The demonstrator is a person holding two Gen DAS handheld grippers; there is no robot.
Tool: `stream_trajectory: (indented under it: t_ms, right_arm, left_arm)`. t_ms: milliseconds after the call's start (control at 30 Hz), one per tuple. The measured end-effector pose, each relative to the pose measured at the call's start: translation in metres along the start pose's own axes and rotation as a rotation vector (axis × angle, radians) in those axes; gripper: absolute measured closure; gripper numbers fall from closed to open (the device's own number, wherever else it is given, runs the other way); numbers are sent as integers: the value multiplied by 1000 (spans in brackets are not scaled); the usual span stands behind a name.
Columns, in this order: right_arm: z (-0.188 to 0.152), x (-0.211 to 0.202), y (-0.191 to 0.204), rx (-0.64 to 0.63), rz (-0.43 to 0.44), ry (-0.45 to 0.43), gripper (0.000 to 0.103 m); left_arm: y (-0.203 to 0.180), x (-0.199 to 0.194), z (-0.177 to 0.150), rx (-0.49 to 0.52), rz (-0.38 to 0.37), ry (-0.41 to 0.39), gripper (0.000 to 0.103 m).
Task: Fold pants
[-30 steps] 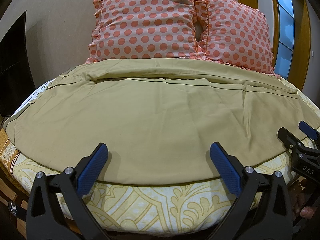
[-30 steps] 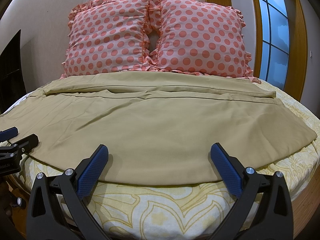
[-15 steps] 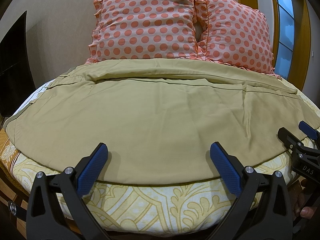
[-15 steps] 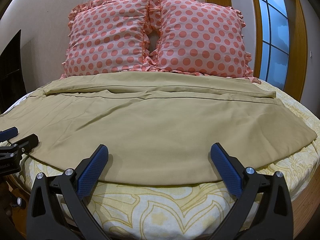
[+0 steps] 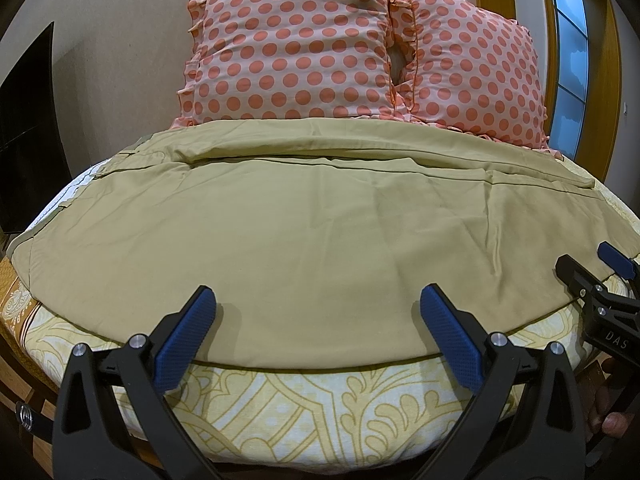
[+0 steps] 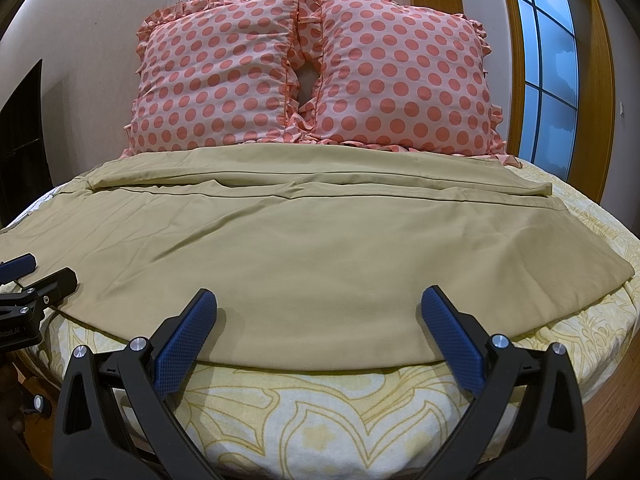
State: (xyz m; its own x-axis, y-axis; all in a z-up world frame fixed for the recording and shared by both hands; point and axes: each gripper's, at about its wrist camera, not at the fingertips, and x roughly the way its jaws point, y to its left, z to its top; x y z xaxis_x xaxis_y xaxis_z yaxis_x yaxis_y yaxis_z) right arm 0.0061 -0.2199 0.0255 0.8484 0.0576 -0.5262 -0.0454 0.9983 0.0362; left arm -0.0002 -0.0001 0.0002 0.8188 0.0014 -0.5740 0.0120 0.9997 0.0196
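Wide khaki pants (image 5: 304, 232) lie spread flat across the bed, also in the right wrist view (image 6: 320, 248). The waist end is at the left, the leg hems at the right, and one leg lies behind the other. My left gripper (image 5: 318, 312) is open and empty at the pants' near edge, left part. My right gripper (image 6: 320, 312) is open and empty at the near edge, right part. Each gripper shows at the side of the other's view: the right one (image 5: 588, 268), the left one (image 6: 36, 276).
The bed has a yellow patterned sheet (image 6: 320, 412) with a wooden frame below. Two pink polka-dot pillows (image 6: 312, 72) stand against the wall behind the pants. A window (image 6: 548, 68) is at the right, a dark screen (image 5: 28, 140) at the left.
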Motion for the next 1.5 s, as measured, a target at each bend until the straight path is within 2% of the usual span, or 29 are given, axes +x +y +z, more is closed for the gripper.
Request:
stream_trajectory:
  t_ms: [767,867,933,967,1033,1133,1167,1267,1333,1367,1400,1500]
  right_arm:
    - [-3,-2,-2,-13,15,-20,1]
    - [20,-2,-13,-25,55,70,1]
    - [50,-7,-31,13,54,35,1]
    - [74,-11,-48,41,19,-6,1]
    - [106,-3,-74,86,-62,-34,1]
    - [159,44,-122,197,-179,11,1]
    - [176,75,-142,253,-228,59,1]
    - [198,146,-185,397,-290,182,1]
    - [208,204,-215,500,-337,283,12]
    - [208,227,-230,543,-359,321,24]
    - [208,248,-241,588,-380,356,29]
    - [204,295,-263,677,-454,426,30]
  left_arm:
    - [1,-1,2,10,-12,14,2]
    - [3,-1,7,13,-20,41,2]
    - [14,0,18,-5,-12,50,2]
    - [18,0,23,-15,-10,40,2]
    - [28,-2,38,-44,2,8,2]
    - [41,-1,61,-88,29,-29,2]
    - [44,3,70,-99,40,-34,2]
    - [48,12,85,-106,61,-34,2]
    - [51,22,97,-103,76,-34,2]
    - [51,25,99,-102,80,-37,2]
    - [51,26,100,-102,83,-38,2]
    - [51,37,106,-98,86,-33,2]
